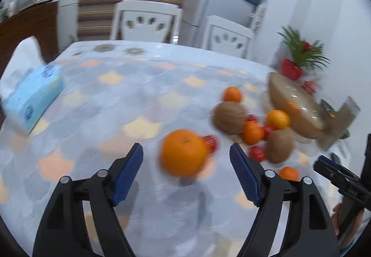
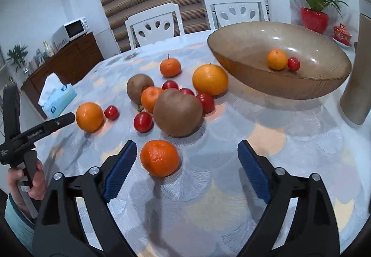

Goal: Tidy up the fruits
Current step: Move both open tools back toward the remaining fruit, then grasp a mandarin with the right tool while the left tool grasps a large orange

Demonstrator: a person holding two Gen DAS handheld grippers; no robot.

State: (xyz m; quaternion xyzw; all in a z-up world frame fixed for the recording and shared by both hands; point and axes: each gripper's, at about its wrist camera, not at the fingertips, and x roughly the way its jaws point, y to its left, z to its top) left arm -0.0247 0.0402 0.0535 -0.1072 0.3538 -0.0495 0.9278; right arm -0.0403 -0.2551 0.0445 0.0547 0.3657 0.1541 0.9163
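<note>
Amber glass marks the goal: the bowl [image 2: 278, 80] sits at the upper right of the right wrist view and holds only two pieces, a small orange [image 2: 277, 59] touching a red tomato [image 2: 293, 63]. By that count the sorting looks barely begun.

Most fruit lies loose on the patterned tablecloth [image 2: 266, 175]. Left of the bowl is a tight cluster: a large orange [image 2: 210, 79], a stemmed mandarin [image 2: 170, 67] behind it, two brown kiwis [image 2: 177, 112], and several tomatoes wedged among them. Further left, another orange [image 2: 89, 117] lies just beside a lone tomato [image 2: 111, 112].

Low in the centre, the right gripper [image 2: 186, 152] is spread wide and empty, with a mandarin [image 2: 159, 158] just ahead, nearer its left-hand pad. In the blurred left wrist view, the left gripper [image 1: 186, 152] is likewise released, its jaws flanking an orange [image 1: 184, 152] without touching it. Both seem poised for a pick, so roughly a dozen pieces appear left to move.
</note>
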